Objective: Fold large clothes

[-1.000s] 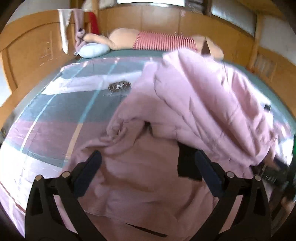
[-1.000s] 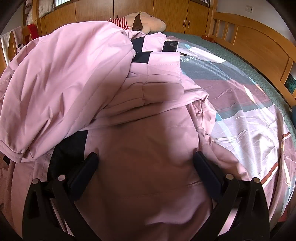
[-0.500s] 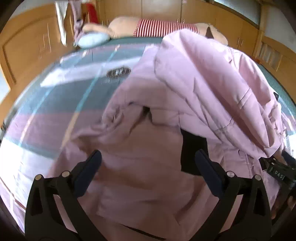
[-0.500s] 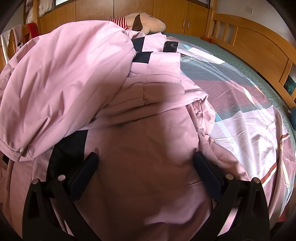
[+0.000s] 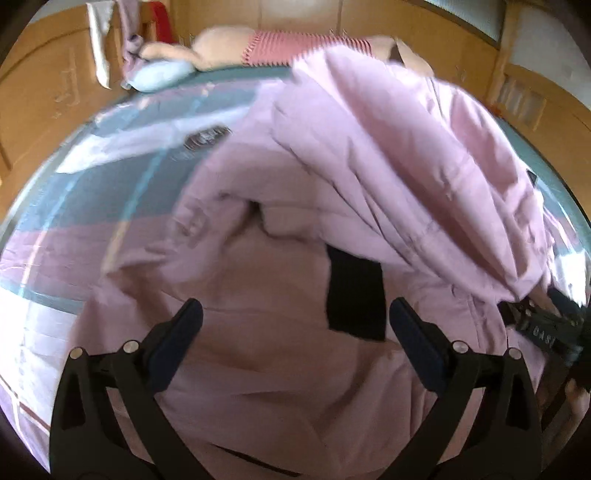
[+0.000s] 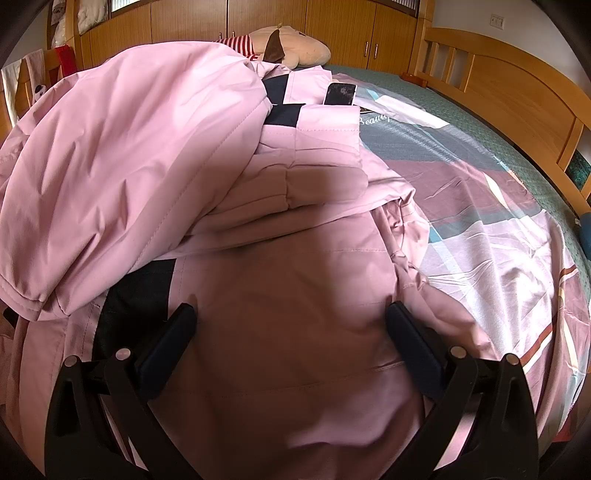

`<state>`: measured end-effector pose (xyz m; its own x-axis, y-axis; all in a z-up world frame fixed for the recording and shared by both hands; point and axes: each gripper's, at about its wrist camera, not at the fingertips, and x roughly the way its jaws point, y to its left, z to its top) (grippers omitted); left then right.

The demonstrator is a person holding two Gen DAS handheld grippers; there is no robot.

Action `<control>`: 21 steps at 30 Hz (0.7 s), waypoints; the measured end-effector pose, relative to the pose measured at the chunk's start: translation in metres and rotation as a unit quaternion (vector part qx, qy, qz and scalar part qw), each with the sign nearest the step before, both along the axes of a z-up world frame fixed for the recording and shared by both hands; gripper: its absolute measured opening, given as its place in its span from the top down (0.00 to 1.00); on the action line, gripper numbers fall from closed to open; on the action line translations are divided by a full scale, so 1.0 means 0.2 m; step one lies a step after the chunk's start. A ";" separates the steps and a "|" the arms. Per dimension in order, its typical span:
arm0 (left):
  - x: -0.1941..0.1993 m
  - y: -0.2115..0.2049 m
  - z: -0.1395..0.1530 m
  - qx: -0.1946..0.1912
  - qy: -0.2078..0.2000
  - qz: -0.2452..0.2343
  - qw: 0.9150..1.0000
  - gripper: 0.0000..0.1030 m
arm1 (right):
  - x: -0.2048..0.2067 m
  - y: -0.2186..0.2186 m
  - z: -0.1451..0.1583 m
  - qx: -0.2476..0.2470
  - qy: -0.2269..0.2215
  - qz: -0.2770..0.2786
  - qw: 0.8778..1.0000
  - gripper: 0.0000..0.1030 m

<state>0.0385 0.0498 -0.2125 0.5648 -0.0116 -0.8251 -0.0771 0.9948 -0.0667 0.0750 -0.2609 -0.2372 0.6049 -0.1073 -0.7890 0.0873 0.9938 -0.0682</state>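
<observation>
Pink padded jacket fills centre and right of the left wrist view, spread on a bed w/ a pink, grey-blue and white patterned sheet. One big part is folded over and humped up at upper right of frame; a flatter panel lies below it at centre-bottom, w/ a black patch showing right of centre. Left gripper sits low in frame over the flat panel, jaws spread wide, nothing between them. At far right edge, part of the right gripper shows, dark, w/ white lettering; pic is blurred there.

Right wrist view: same jacket takes upper left and centre, folded bulk humped at upper left, flat panel at bottom centre, a black patch at lower left. Right gripper is at bottom centre, jaws wide apart, tips close on the fabric; contact can't be told. Nothing gripped. A dark phone lies at top centre by the jacket's far edge. Sheet fills the right side, wooden bed frame at upper right. Plush toy w/ red-striped top at top centre, wooden cupboards behind.
</observation>
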 end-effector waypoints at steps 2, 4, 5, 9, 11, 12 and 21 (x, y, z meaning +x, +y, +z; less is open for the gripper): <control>0.10 0.02 -0.12 0.017 0.040 -0.002 0.999 0.02 | 0.00 0.00 0.00 0.000 0.000 0.000 1.000 0.01; 0.11 -0.01 -0.13 0.045 0.031 -0.009 0.998 0.02 | 0.00 0.00 0.00 0.000 0.000 0.000 1.000 0.01; 0.11 -0.02 -0.13 0.045 0.034 -0.008 0.998 0.02 | 0.00 0.00 0.00 0.000 0.000 0.000 1.000 0.01; 0.09 0.05 -0.03 -0.023 -0.001 0.002 1.000 0.02 | 0.00 0.00 0.00 0.000 0.000 0.000 1.000 0.01; 0.08 0.04 0.00 -0.049 -0.019 -0.018 0.998 0.02 | 0.00 0.00 0.00 0.000 0.000 0.000 1.000 0.01; 0.09 0.03 -0.01 -0.051 -0.016 -0.028 0.998 0.02 | 0.00 0.00 0.00 0.000 0.000 0.000 1.000 0.01; 0.16 -0.09 -0.16 0.025 0.010 -0.048 0.998 0.02 | 0.00 0.00 0.00 0.001 0.000 0.000 1.000 0.01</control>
